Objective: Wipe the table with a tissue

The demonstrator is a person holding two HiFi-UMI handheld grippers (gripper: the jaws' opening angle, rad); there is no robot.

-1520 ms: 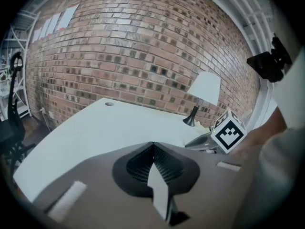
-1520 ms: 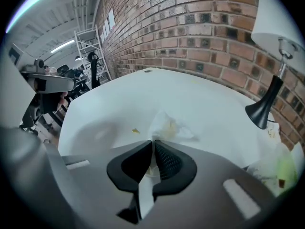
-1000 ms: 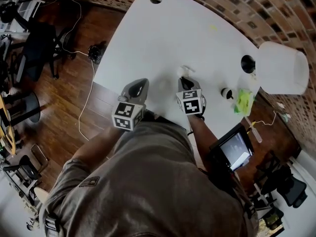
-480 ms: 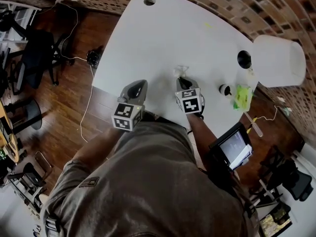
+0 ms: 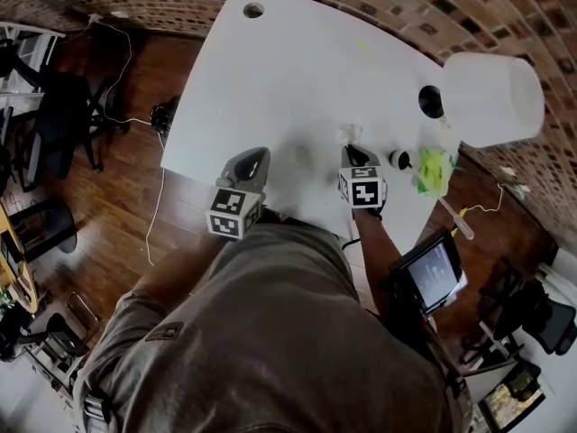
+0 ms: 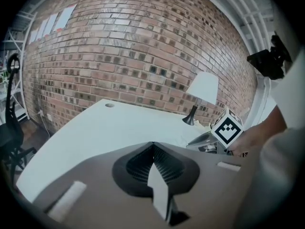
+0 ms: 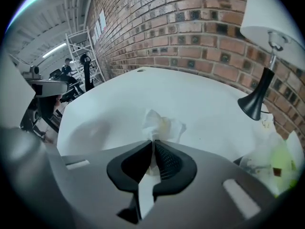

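Observation:
A crumpled white tissue with a faint yellow stain sticks out past the tip of my right gripper, which is shut on it and presses it on the white table. From the head view the tissue shows just beyond that gripper, near the table's front right. My left gripper hovers at the front edge, shut with nothing in it; in its own view the jaws meet over bare table, and the right gripper's marker cube shows to the right.
A white lamp shade on a black base stands at the table's right. A green-and-clear packet and a small black-and-white object lie beside it. A cable hole is at the far corner. A brick wall runs behind.
My right gripper slid to the right across the table with the tissue, closer to the lamp and packet. The left gripper stays at the front edge.

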